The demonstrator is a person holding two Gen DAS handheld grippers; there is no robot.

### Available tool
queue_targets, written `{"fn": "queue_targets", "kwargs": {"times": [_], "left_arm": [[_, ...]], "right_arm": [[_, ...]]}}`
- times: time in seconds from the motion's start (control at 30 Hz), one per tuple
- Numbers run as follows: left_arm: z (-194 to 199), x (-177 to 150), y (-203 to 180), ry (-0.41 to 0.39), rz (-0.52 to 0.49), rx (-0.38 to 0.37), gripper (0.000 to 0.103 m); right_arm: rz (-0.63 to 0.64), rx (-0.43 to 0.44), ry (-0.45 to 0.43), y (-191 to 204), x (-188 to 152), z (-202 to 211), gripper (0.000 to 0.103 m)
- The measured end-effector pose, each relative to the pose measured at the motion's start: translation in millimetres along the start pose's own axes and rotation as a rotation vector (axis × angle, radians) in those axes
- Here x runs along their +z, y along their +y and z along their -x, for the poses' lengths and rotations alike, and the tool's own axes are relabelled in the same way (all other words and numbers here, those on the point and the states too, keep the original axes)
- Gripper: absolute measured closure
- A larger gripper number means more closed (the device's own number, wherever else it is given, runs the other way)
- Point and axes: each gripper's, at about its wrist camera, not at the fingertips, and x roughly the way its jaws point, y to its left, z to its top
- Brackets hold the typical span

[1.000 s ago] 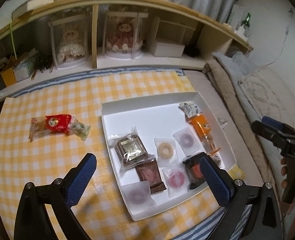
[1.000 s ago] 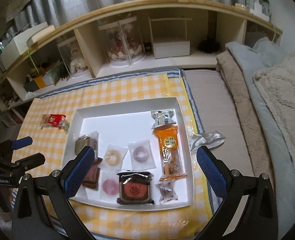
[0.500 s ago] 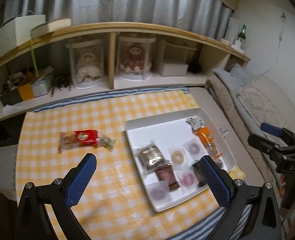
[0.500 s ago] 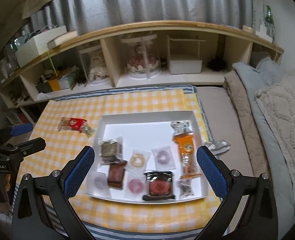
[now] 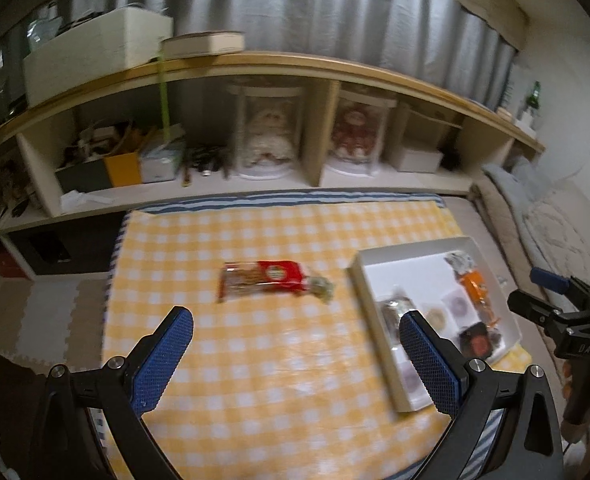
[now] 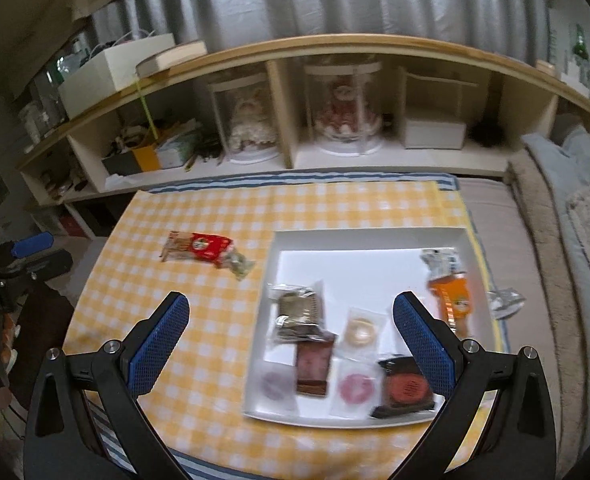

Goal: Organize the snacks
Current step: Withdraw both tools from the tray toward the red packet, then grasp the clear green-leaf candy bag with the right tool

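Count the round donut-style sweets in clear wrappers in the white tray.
4, all in the white tray: beige ring mid-tray, pink in front of it, purple front-left, another purple beside the orange packet, gripper-hidden in the right view.

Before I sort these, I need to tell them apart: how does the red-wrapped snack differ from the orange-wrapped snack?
The red-wrapped snack lies outside the tray on the yellow checked cloth; the orange-wrapped snack lies inside the white tray, along its right wall. The red one lies mostly crosswise to the view, the orange one points away from the camera. The red one lies alone; the orange one has other snacks nearby. Both are long, narrow packets lying flat.
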Motion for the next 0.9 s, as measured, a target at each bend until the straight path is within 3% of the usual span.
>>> {"fn": "queue_targets", "kwargs": {"times": [0.3, 0.47, 0.7, 0.77, 0.9], "left_arm": [[-19, 11, 56, -0.027, 0.009, 0.022, 0.000], [-61, 22, 75, -0.011, 0.000, 0.017, 0.000], [-148, 45, 86, 0.056, -0.034, 0.003, 0.000], [-178, 51, 88, 0.086, -0.040, 0.000, 0.000], [-231, 61, 90, 0.132, -0.038, 0.005, 0.000]], "right_arm": [[0.094, 0.047, -0.012, 46, 5, -40, 0.000], [0.175, 0.082, -0.012, 64, 9, -73, 0.000], [0.363, 0.111, 0.036, 80, 9, -126, 0.001], [0.427, 0.131, 0.067, 84, 9, -144, 0.018], [0.551, 0.142, 0.141, 94, 8, -177, 0.036]]}}
